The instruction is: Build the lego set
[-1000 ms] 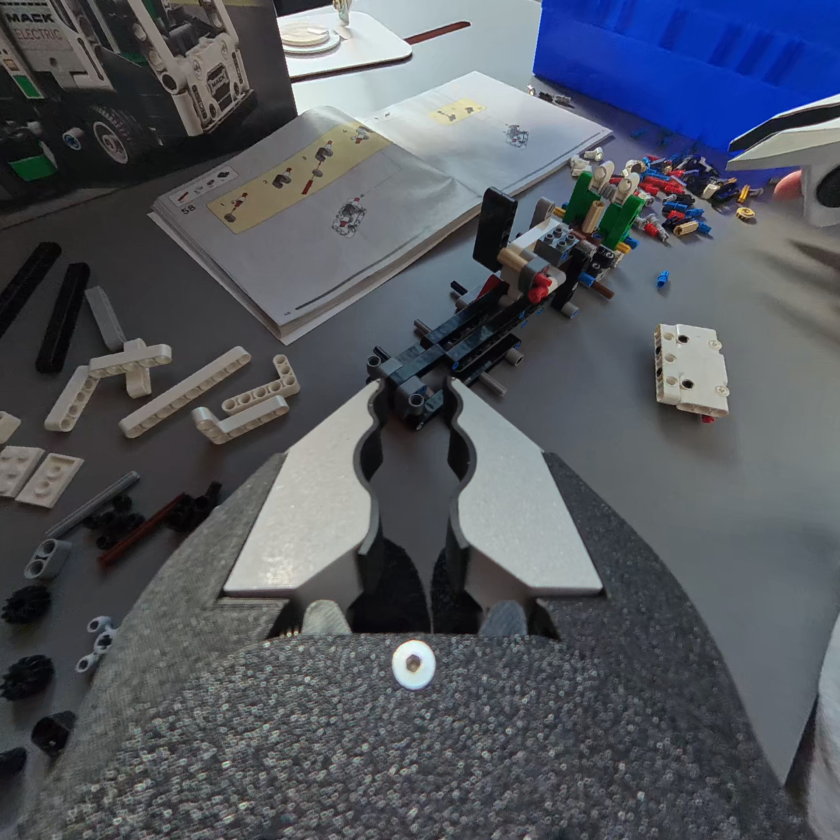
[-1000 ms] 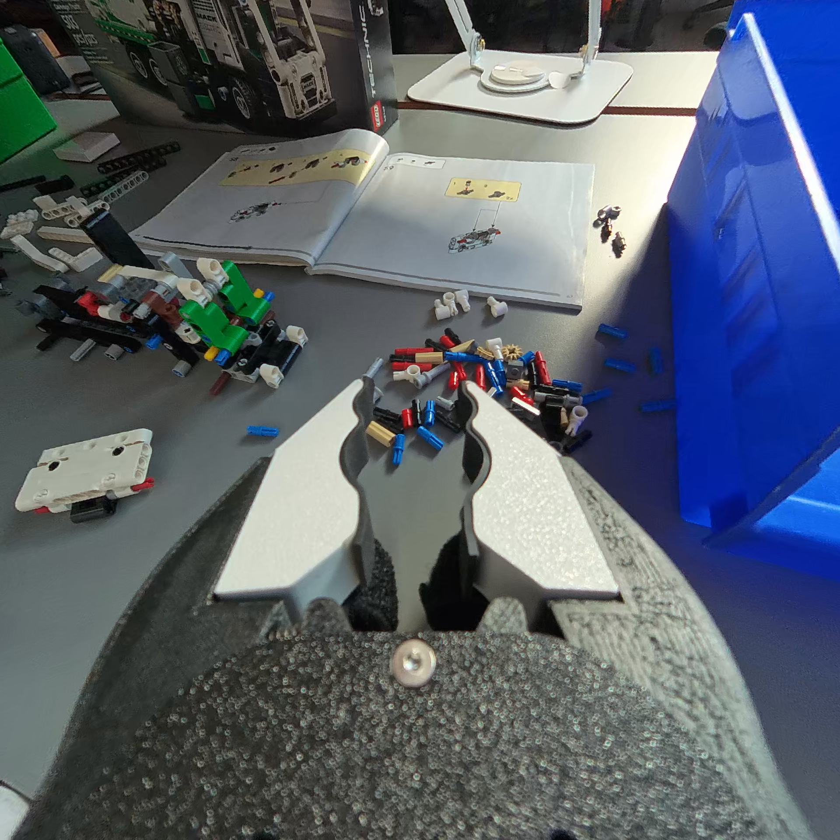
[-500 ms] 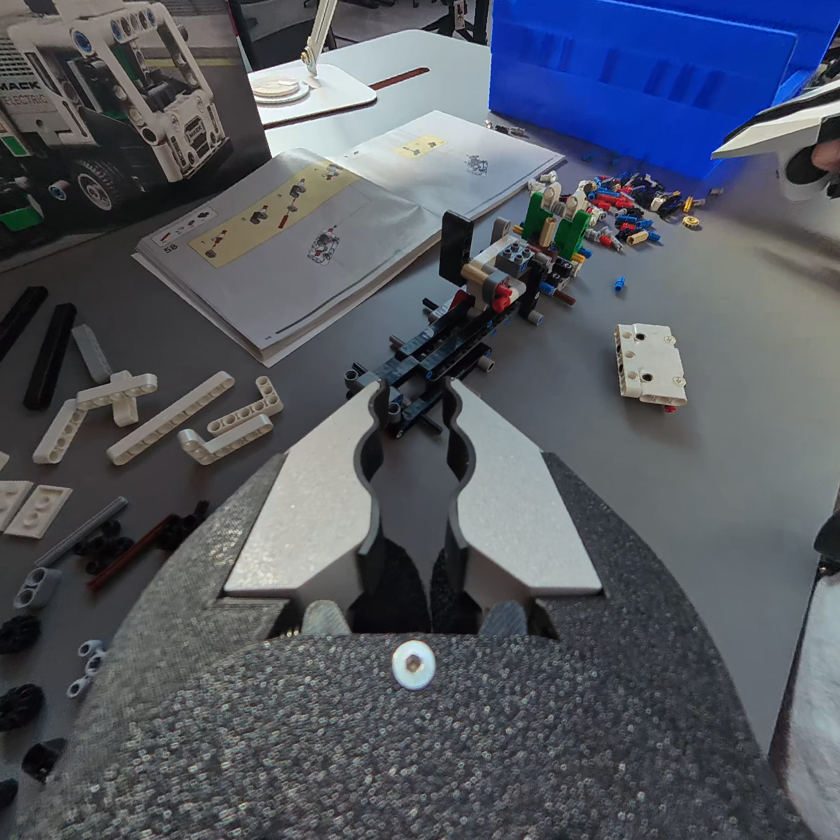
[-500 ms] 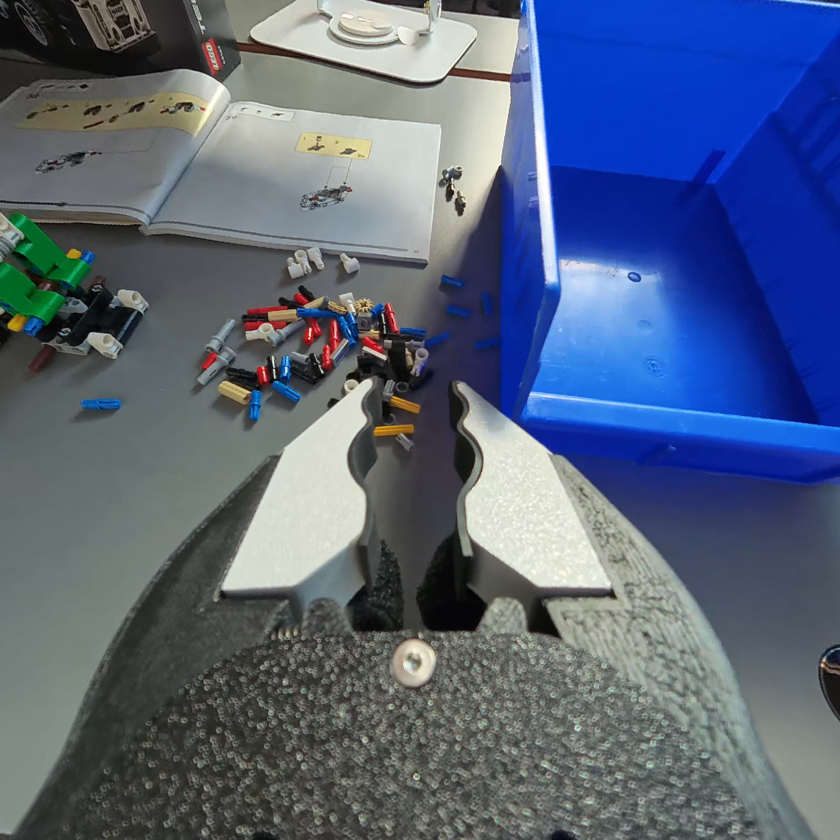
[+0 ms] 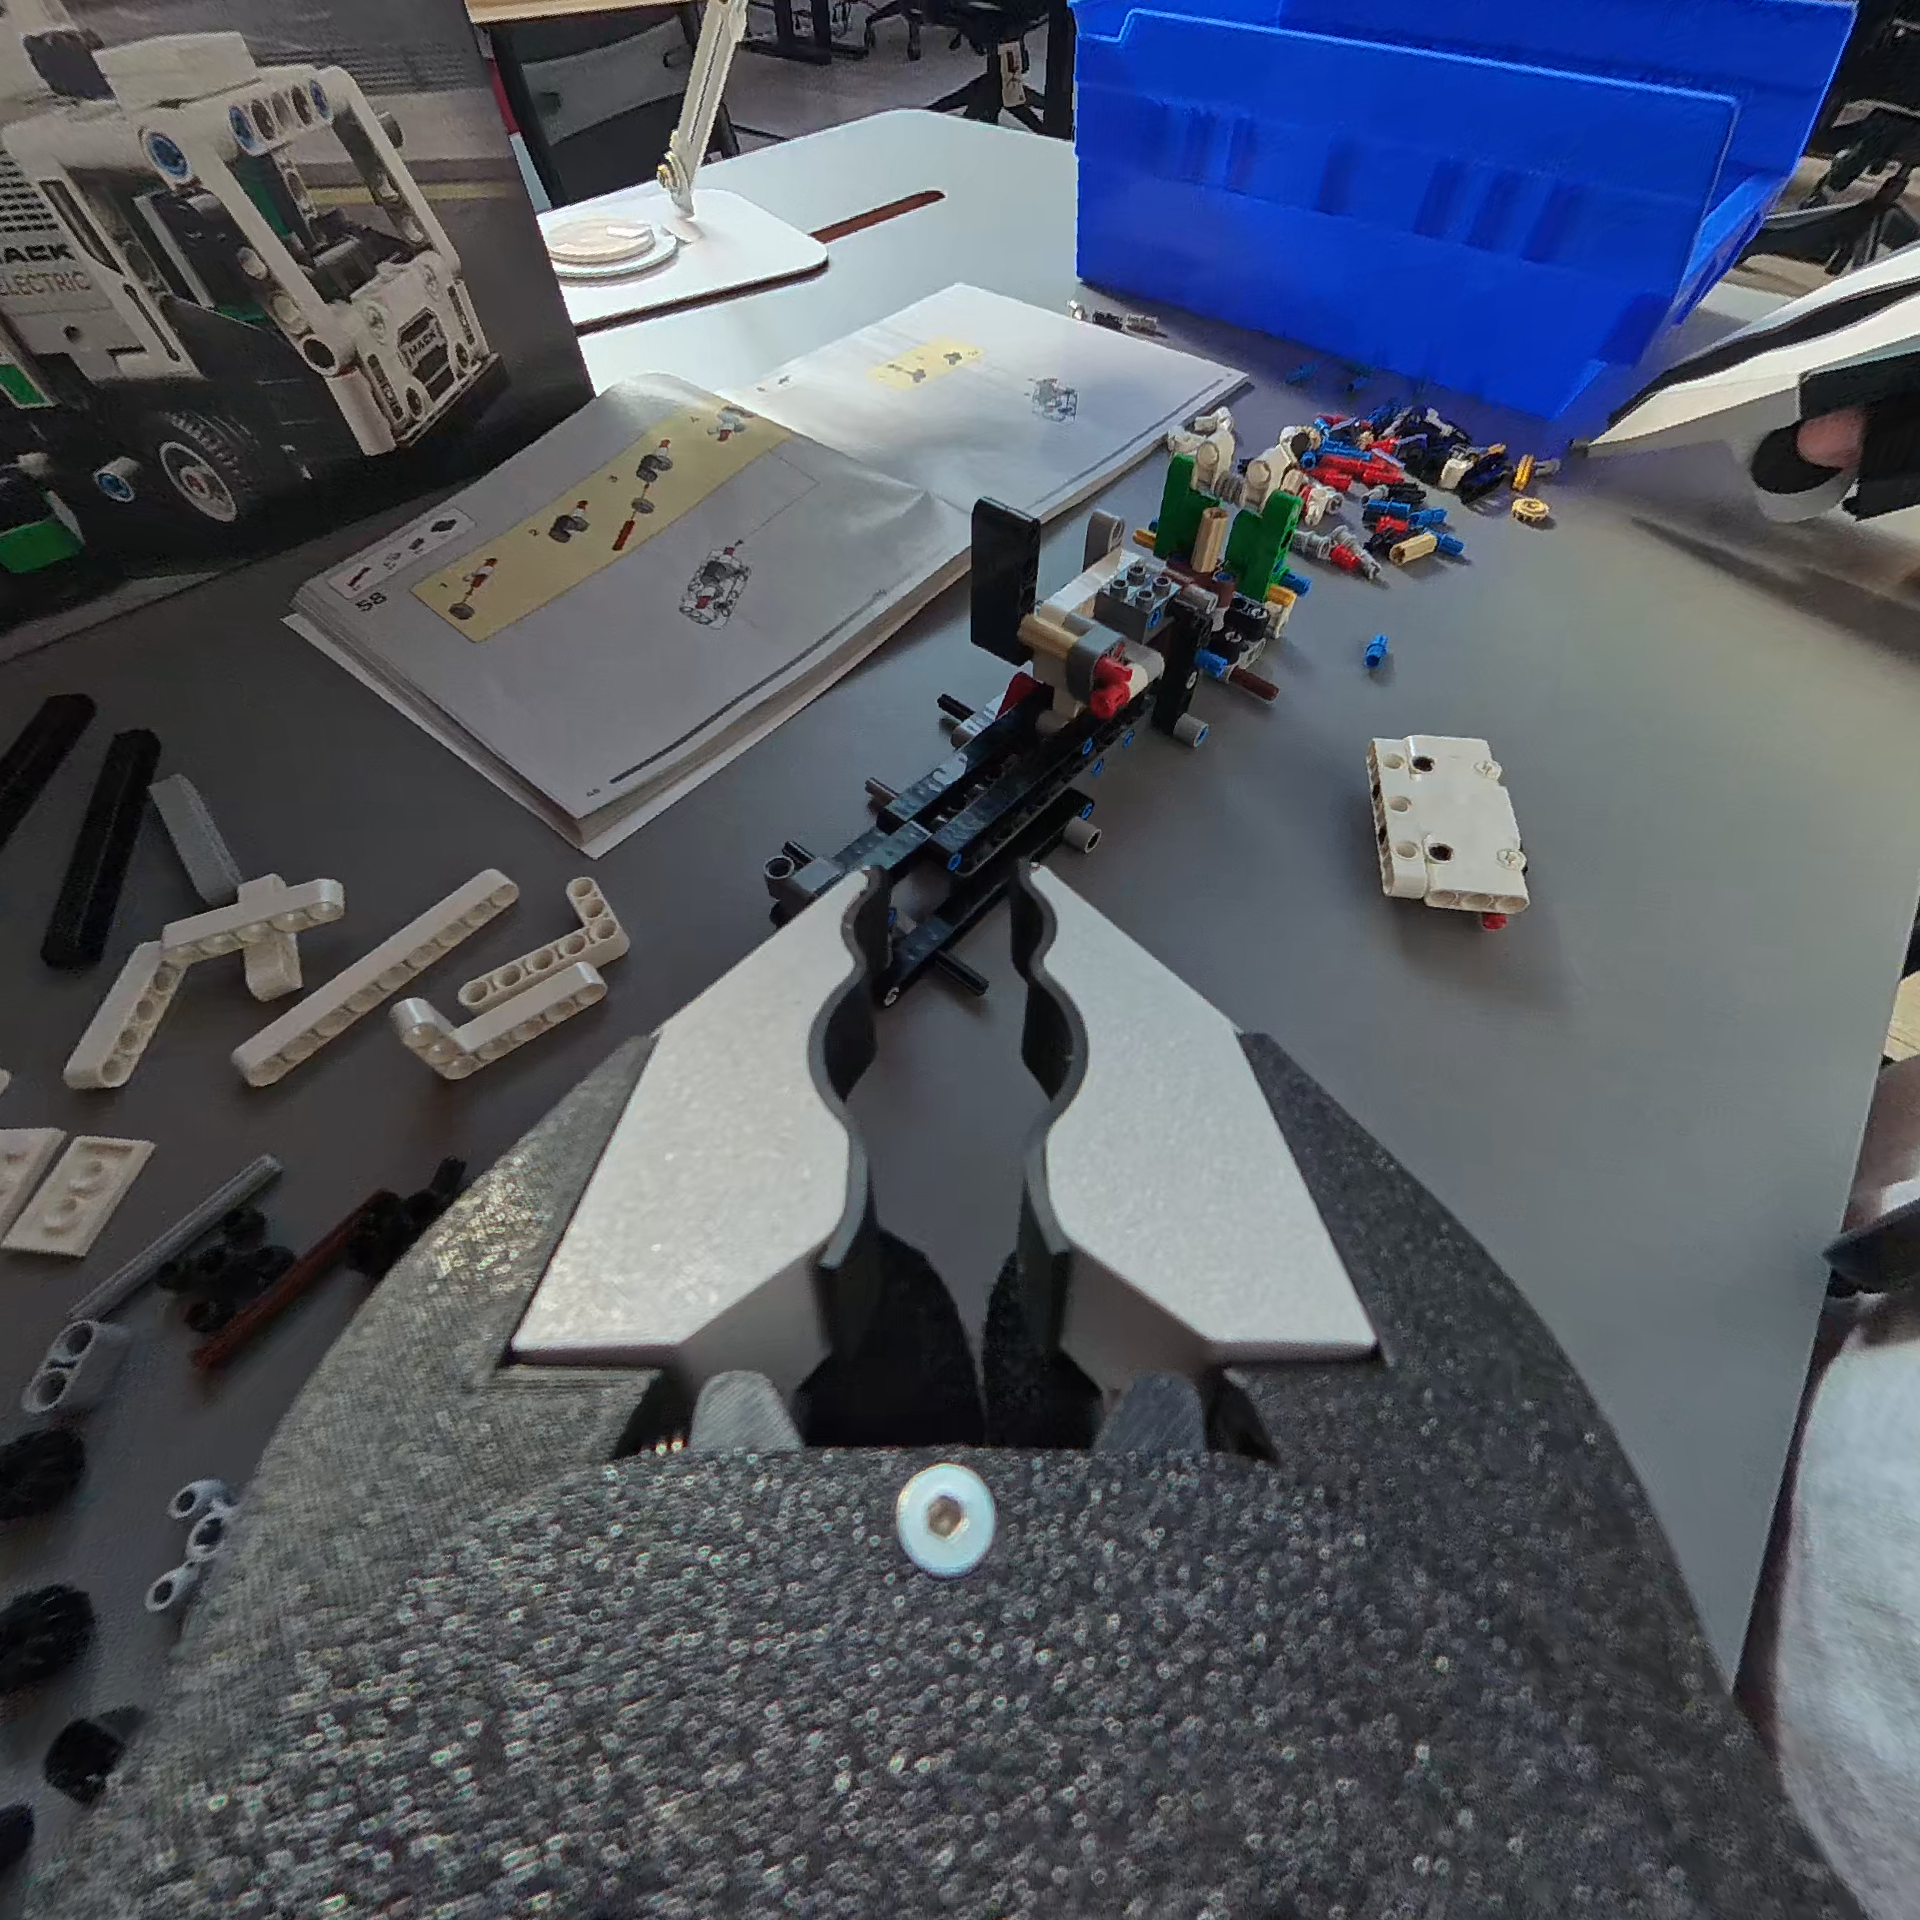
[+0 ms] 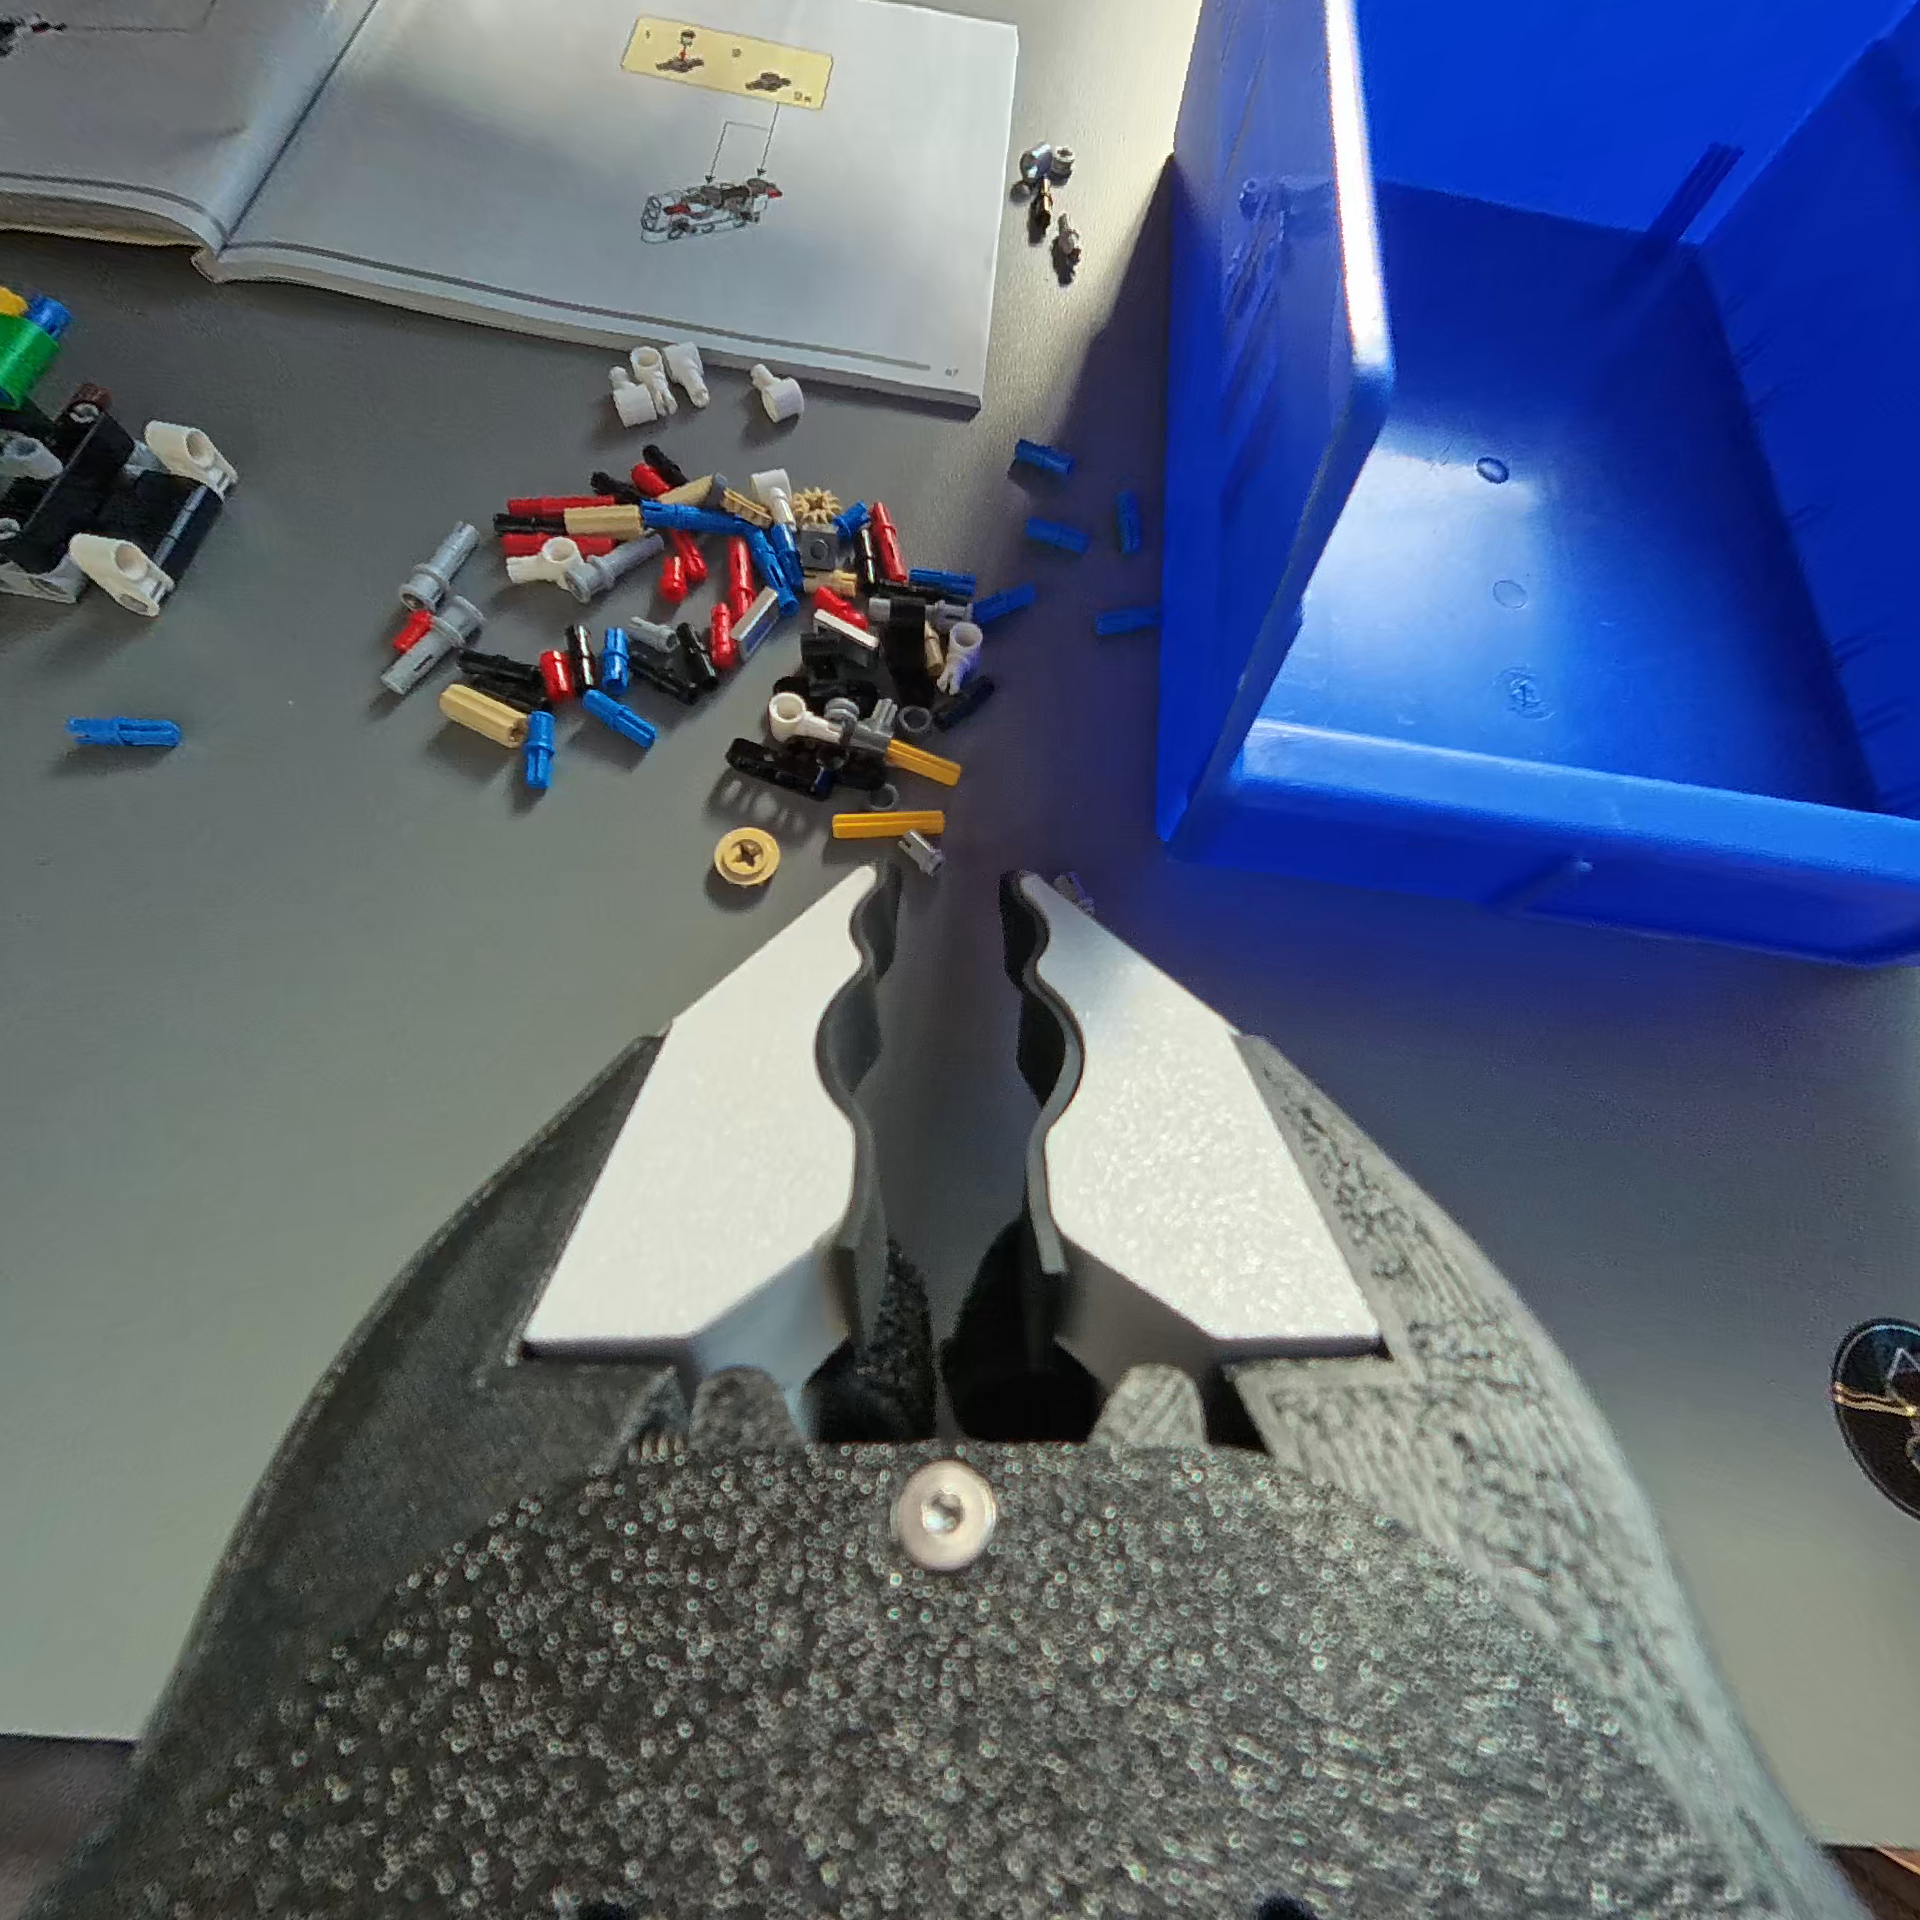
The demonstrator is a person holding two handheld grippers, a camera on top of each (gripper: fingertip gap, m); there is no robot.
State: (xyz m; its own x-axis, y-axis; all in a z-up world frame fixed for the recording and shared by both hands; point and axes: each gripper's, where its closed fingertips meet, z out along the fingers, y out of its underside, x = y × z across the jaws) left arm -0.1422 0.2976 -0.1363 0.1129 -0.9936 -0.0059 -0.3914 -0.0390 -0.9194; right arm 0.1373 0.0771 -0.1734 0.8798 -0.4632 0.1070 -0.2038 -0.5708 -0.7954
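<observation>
My left gripper (image 5: 943, 914) is open and low over the grey table (image 5: 1455, 1143). The near end of a long black brick chassis (image 5: 997, 800) lies between its fingertips. Its left finger (image 5: 821, 935) is close against a black beam, and the right finger stands apart from it. The chassis rests on the table, with green, white and red parts (image 5: 1226, 520) at its far end. My right gripper (image 6: 945, 894) is open and empty. It hovers at the near edge of a pile of small coloured pins (image 6: 727, 613), beside a blue bin (image 6: 1558, 623). One of its fingers also shows in the left wrist view (image 5: 1745, 390).
An open instruction booklet (image 5: 727, 540) and a toy box (image 5: 229, 291) lie at the back. White beams (image 5: 374, 977) and black parts lie to the left. A white block (image 5: 1449, 821) sits to the right of the chassis. A tan disc (image 6: 746, 857) and a yellow axle (image 6: 888, 824) lie ahead of the right gripper. Some 35 cm of space lies between my two pairs of fingers. To the white block (image 5: 1449, 821): left tips about 12 cm, right tips about 25 cm.
My right gripper swung right and tipped down, from over the pile's middle to its near edge by the bin. The left view drew back slightly, with the chassis end still between its open fingers.
</observation>
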